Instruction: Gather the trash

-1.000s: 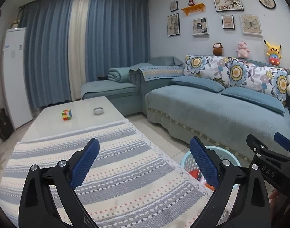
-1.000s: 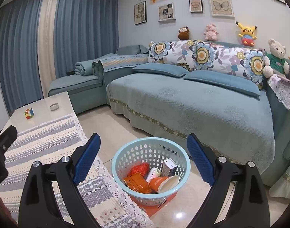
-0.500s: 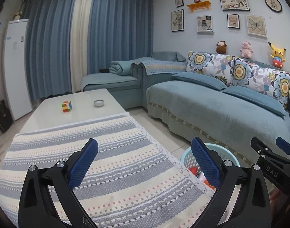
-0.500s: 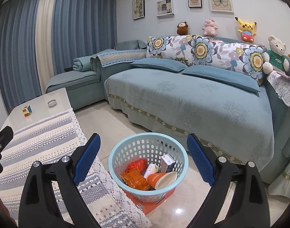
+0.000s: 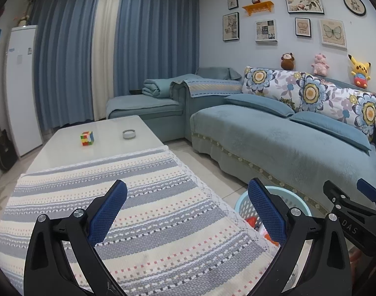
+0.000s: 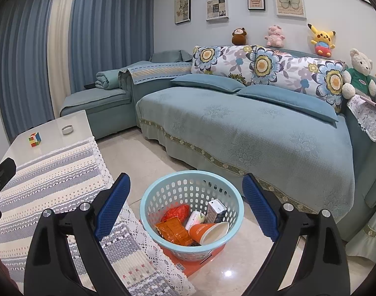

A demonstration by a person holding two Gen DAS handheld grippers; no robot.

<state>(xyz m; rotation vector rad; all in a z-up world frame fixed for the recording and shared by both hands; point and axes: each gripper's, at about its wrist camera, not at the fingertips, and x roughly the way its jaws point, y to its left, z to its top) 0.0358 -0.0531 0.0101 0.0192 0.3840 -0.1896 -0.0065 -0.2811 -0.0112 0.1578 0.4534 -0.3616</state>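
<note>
A light blue perforated basket [image 6: 191, 190] stands on the floor between the table and the sofa. It holds an orange paper cup [image 6: 207, 231], orange wrappers [image 6: 174, 229], a small dark carton [image 6: 216, 209] and a white tube. My right gripper [image 6: 186, 207] hangs open above the basket with nothing between its fingers. My left gripper [image 5: 188, 212] is open and empty over the striped cloth [image 5: 138, 212] on the table. In the left wrist view the basket's rim [image 5: 242, 206] shows behind the right finger, and the right gripper's black frame [image 5: 348, 212] sits at the right edge.
The white coffee table [image 5: 106, 135] carries a colourful puzzle cube [image 5: 87, 138] and a small round ashtray [image 5: 128, 134] at its far end. A teal sofa [image 6: 249, 133] with floral cushions runs along the right. A white fridge [image 5: 21, 86] and a guitar stand at the left.
Both grippers have drawn back and risen a little; the basket has slid slightly lower and left in the right wrist view. Both stay open and empty.
</note>
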